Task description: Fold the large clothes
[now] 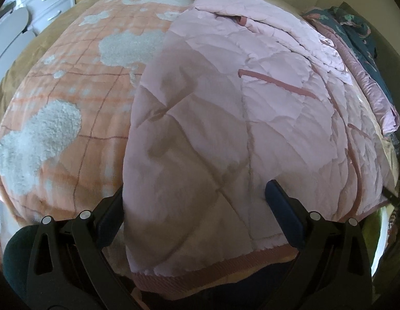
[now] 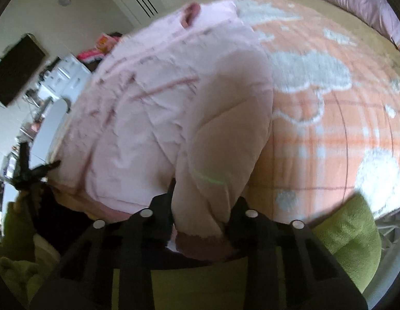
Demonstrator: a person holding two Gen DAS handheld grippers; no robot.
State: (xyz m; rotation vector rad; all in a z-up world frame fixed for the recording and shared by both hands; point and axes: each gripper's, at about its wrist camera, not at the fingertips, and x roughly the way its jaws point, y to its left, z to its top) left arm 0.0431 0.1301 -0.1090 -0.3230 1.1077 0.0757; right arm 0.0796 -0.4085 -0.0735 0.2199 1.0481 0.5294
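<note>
My right gripper (image 2: 200,214) is clamped on the pink jacket's (image 1: 225,118) sleeve cuff (image 2: 202,242) at the bed's near edge; my left gripper (image 1: 197,206) gapes wide over the hem, body stretching away across the blanket (image 1: 78,98).

Both grippers are black plastic, each with two angled linkage arms carrying round silver pivot pins. The left gripper (image 1: 194,206) has flat, dark navy finger pads (image 1: 285,211) and slotted cut-outs in its arms. The right gripper (image 2: 200,206) appears blurred, with a fuzzy green sleeve (image 2: 352,227) near it.
</note>
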